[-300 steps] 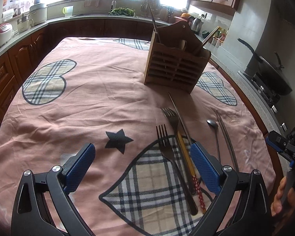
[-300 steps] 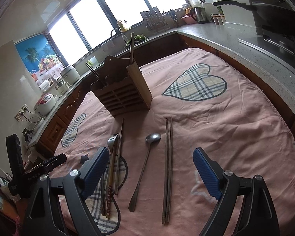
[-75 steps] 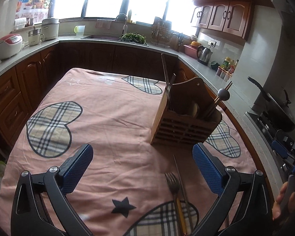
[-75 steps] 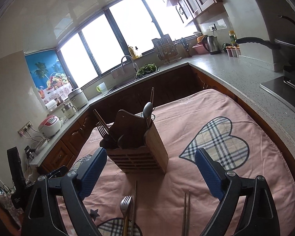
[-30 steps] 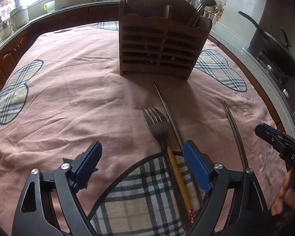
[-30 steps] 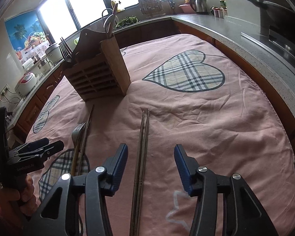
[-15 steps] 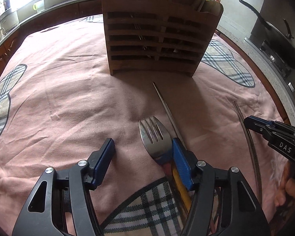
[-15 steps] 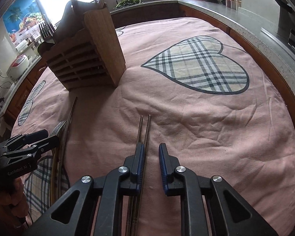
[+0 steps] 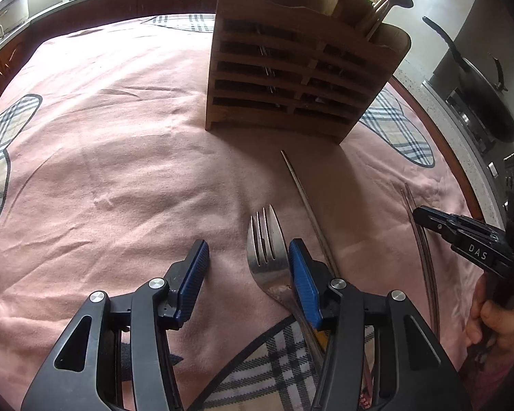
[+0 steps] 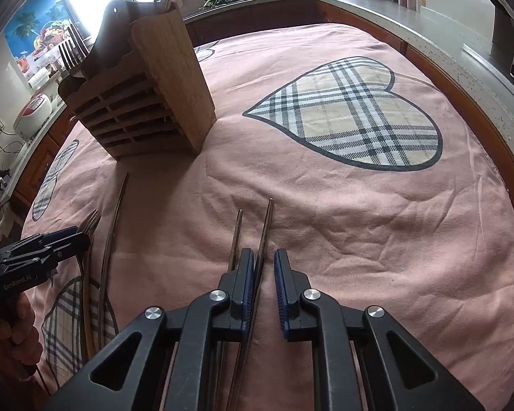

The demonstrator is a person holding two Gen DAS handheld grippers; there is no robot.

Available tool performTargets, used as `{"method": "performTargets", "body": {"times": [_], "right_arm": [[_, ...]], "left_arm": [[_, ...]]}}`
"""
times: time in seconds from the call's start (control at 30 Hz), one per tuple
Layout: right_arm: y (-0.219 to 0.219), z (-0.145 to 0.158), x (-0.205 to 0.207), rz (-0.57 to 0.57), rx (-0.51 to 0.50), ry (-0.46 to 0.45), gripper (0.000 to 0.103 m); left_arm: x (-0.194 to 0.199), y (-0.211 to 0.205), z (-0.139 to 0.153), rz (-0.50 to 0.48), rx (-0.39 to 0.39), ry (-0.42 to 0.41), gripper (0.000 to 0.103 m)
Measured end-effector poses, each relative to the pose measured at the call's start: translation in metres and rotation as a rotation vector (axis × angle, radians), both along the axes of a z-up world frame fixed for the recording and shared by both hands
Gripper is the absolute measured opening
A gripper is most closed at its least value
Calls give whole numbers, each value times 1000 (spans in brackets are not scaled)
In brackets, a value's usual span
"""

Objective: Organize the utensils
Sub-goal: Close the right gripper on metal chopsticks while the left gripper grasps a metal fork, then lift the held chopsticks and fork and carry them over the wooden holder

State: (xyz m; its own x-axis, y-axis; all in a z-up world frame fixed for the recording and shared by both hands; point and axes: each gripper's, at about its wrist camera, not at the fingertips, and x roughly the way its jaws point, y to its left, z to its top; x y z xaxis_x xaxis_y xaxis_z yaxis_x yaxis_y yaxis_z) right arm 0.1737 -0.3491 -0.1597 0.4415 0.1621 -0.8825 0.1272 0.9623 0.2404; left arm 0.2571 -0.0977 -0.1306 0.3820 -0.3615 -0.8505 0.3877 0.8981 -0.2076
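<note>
A slatted wooden utensil holder (image 9: pixel 301 75) stands on the pink tablecloth and also shows in the right wrist view (image 10: pixel 147 102). My left gripper (image 9: pixel 248 267) is open low over the cloth, with a metal fork (image 9: pixel 267 257) between its pads, close against the right pad. A long metal stick (image 9: pixel 305 198) lies just right of the fork. My right gripper (image 10: pixel 263 274) is nearly closed around one of two metal chopsticks (image 10: pixel 264 236); a small gap remains at the right pad. The other chopstick (image 10: pixel 235 239) lies just outside its left pad.
The pink cloth (image 10: pixel 359 222) has plaid heart patches (image 10: pixel 353 116). The holder holds forks (image 10: pixel 70 54), a spoon and wooden sticks (image 9: pixel 387 3). A pan (image 9: pixel 479 96) sits on the stove to the right. Counters and a sink run along the far side.
Both grippers have come down lower over the cloth. The left jaws narrowed around the fork. The right jaws have one chopstick between them, where half a second ago both lay outside the left pad.
</note>
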Motion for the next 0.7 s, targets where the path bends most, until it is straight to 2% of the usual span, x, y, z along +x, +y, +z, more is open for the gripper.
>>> {"method": "performTargets", "body": {"times": [0.17, 0.23, 0.3, 0.37, 0.47, 0.7], "right_arm": [[-1, -1, 8, 1, 6, 14, 13], [-1, -1, 12, 2, 8, 21, 13], [1, -2, 17, 9, 3, 25, 13], [2, -2, 19, 9, 2, 26, 13], [2, -2, 18, 7, -5, 27, 6], [2, 11, 7, 4, 24, -9, 5]], "left_arm": [[3, -12, 0, -16, 45, -12, 48], [4, -14, 0, -23, 55, -12, 40], [4, -17, 1, -31, 70, -16, 22], [3, -16, 1, -42, 77, -17, 13], [1, -11, 1, -50, 54, -10, 11], [-13, 13, 16, -41, -23, -12, 8]]}}
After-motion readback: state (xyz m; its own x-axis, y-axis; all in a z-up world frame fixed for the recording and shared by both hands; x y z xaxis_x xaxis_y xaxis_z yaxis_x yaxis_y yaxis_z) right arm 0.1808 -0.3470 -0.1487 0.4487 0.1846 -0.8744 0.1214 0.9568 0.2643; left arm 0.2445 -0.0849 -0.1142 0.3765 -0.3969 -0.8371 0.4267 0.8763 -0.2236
